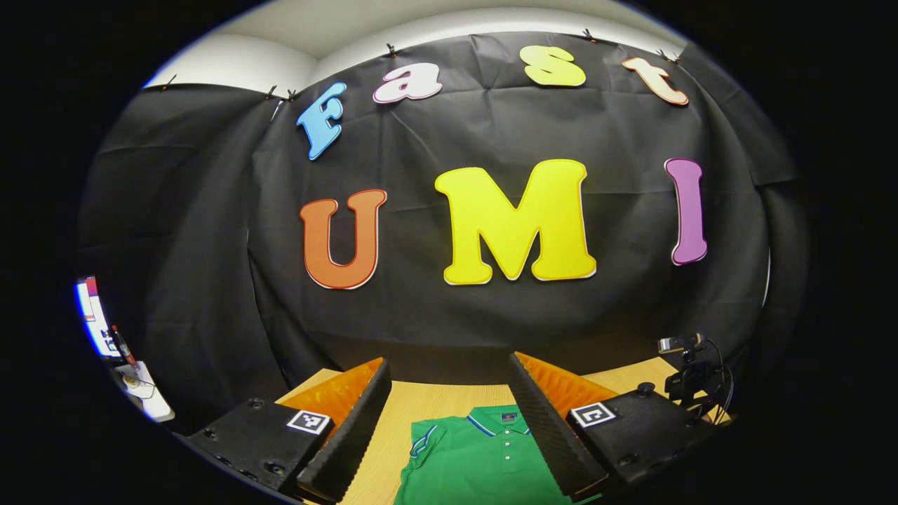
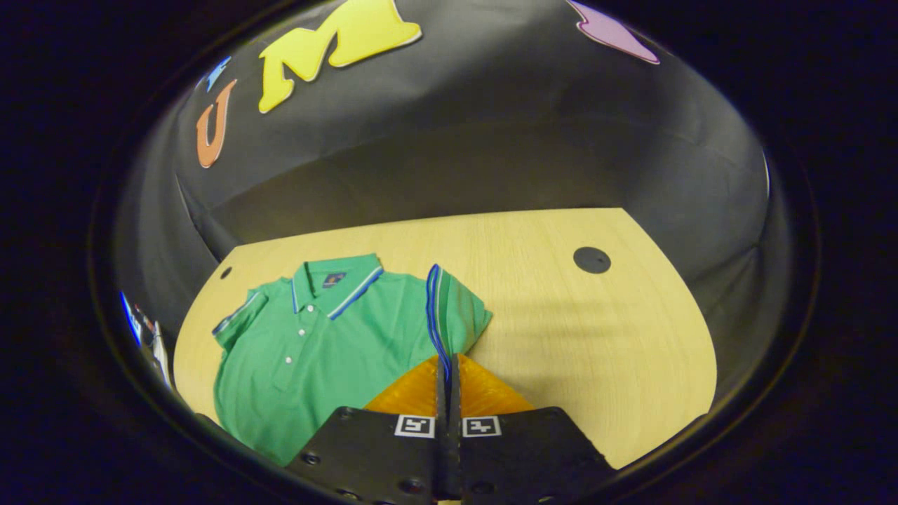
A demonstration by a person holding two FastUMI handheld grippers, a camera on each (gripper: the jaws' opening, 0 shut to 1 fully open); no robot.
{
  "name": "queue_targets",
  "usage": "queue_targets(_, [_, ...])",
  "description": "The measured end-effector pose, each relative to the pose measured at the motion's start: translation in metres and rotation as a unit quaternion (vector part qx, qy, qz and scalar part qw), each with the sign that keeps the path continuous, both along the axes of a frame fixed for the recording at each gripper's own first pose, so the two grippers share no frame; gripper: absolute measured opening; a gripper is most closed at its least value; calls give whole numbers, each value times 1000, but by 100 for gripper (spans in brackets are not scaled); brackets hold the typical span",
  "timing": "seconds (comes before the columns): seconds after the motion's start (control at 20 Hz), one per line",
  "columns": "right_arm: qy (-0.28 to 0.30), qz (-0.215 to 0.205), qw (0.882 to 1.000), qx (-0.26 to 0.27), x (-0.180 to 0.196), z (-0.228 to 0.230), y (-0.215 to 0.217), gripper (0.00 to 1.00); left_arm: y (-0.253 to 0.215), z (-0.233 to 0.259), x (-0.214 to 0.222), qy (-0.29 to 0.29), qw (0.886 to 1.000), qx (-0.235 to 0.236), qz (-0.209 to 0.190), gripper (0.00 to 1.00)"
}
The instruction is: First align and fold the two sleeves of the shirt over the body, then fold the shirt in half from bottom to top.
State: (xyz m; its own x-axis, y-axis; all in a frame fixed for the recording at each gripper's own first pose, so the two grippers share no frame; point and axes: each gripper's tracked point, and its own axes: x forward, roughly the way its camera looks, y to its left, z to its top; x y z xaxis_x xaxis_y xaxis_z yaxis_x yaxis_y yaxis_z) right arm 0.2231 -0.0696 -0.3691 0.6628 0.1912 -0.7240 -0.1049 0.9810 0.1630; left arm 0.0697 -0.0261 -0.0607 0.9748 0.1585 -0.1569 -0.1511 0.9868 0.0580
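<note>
Between the right claw's (image 2: pixel 447 368) pressed-together fingers sits the striped cuff of the shirt's sleeve (image 2: pixel 436 315), lifted off the desk (image 2: pixel 596 330). That looks like the first sleeve fold under way; next it must carry across onto the green shirt (image 2: pixel 316 344), lying flat. Up high, the left claw (image 1: pixel 449 421) hangs spread wide, holding nothing.

In the left gripper view the green polo shirt (image 1: pixel 484 456) is cut off below the placket by the picture's edge, and the left gripper's fingers (image 1: pixel 544 421) hide its right shoulder. In the right gripper view the shirt's hem lies behind the right gripper (image 2: pixel 447 372).
</note>
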Motion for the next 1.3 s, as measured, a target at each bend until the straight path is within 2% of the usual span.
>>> queue_targets(0.25, [-3, 7, 1000, 2, -2, 20, 67, 0, 37, -5, -7, 4, 1000, -13, 20, 100])
queue_targets(0.5, [22, 12, 1000, -8, -7, -6, 132, 0, 77, -10, -19, 17, 999, -7, 40, 100])
queue_targets(0.7, [28, 13, 999, -9, -9, -23, 169, 2, 97, -13, -22, 21, 999, -2, 40, 100])
queue_targets(0.75, [32, 14, 999, 0, -13, -24, 176, 7, 100, -14, -22, 21, 999, -3, 38, 100])
queue_targets(1.0, [-23, 19, 999, -19, -33, 20, 174, 93, 101, -21, -12, 18, 1000, -15, 12, 100])
queue_targets(1.15, [-62, 26, 997, -28, -58, 63, 162, 94, 89, -33, -1, 11, 999, -21, -22, 100])
queue_targets(1.2, [-77, 27, 996, -31, -68, 79, 158, 96, 84, -43, 5, 13, 999, -19, -38, 100])
queue_targets(1.3, [-100, 29, 994, -37, -91, 109, 149, 96, 76, -77, 12, 33, 997, -6, -65, 100])
